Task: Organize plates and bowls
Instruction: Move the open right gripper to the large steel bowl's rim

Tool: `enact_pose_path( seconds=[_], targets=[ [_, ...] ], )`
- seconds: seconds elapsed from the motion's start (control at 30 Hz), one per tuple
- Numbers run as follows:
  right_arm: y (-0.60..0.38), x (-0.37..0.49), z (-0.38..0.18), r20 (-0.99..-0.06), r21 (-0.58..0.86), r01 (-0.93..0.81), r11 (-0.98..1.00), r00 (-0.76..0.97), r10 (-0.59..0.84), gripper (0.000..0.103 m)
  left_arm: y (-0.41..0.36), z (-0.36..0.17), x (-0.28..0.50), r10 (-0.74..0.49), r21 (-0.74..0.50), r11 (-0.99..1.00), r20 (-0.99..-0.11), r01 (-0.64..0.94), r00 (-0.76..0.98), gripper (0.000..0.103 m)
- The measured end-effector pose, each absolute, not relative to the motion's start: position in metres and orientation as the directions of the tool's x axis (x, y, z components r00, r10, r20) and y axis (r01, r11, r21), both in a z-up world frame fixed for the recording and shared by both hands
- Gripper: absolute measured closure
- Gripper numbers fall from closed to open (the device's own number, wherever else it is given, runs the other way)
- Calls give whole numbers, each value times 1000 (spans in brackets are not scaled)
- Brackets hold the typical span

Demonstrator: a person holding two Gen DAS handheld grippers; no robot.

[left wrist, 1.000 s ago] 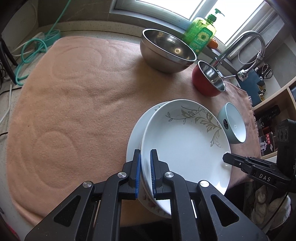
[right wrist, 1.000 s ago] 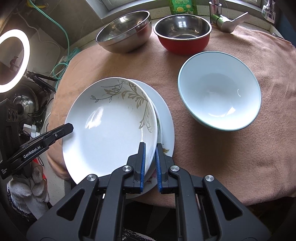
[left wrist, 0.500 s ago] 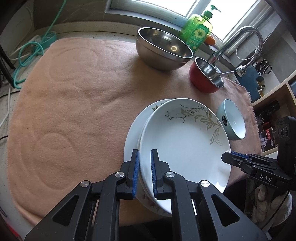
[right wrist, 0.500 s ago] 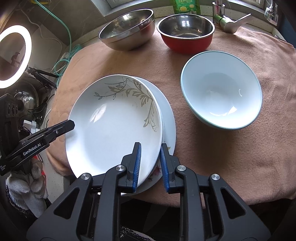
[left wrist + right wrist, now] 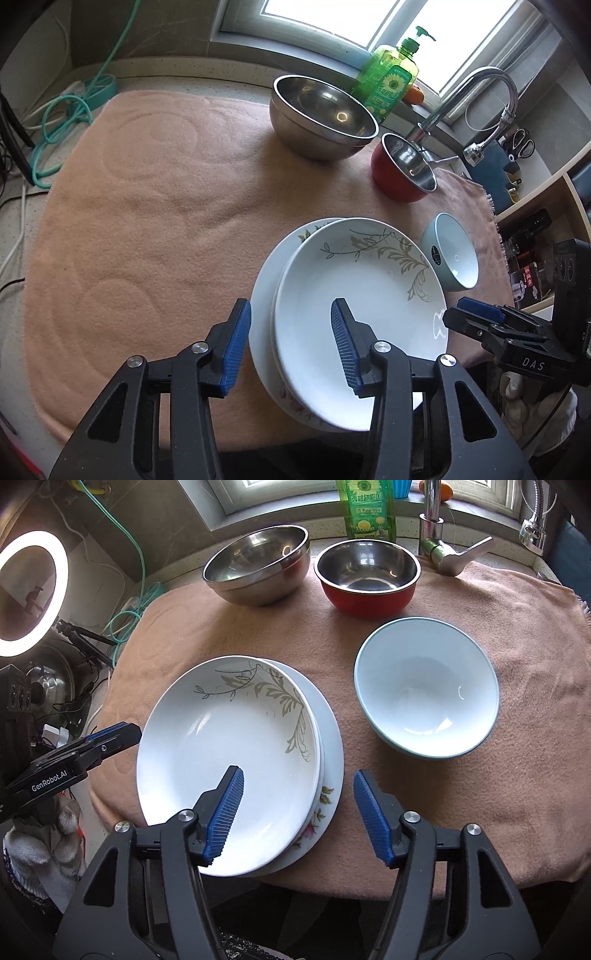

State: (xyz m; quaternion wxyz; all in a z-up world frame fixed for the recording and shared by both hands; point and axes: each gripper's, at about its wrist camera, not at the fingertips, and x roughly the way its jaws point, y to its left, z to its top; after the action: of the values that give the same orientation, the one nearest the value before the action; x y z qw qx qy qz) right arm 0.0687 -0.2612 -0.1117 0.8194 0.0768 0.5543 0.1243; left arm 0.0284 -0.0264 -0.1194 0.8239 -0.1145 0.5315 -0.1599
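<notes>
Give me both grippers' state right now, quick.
Left gripper: jaws opening, astride the top plate rim, not gripping.
Right gripper: jaws opening, plate rims between them, not gripping.

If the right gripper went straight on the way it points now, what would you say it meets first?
Most likely the near right rim of the stacked plates. The right gripper points steeply down with its jaws opening astride that edge, nothing gripped. Depth is unclear; slightly further right, it would land on the peach cloth.

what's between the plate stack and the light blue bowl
Only bare peach cloth, seen in the right wrist view; the plate stack and light blue bowl sit apart, nothing between them.
</notes>
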Motion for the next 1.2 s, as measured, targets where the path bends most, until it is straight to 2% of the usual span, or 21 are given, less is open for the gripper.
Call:
enact_pose_path(
  seconds=[0.03,0.1,0.13,0.87,1.2],
  targets=[
    [-261,70,-109,-885,264,-121,957,363,290,27,-28,-118,30,-387,-358,922,-839,146,383,56],
    [-260,73,-103,-878,267,-131,955,375,297,22,-27,-115,33,-387,-359,922,-838,145,385,38],
    [-261,74,-99,-874,269,-133,954,382,299,19,-26,-113,34,-386,-360,922,-834,142,395,38],
    [-262,175,-25,-780,356,-149,922,495,381,18,-2,-66,113,-370,-345,927,-781,146,503,37],
    [-261,243,-32,-773,418,-132,899,467,429,18,-3,-69,164,-392,-371,917,-782,144,484,37]
  ],
)
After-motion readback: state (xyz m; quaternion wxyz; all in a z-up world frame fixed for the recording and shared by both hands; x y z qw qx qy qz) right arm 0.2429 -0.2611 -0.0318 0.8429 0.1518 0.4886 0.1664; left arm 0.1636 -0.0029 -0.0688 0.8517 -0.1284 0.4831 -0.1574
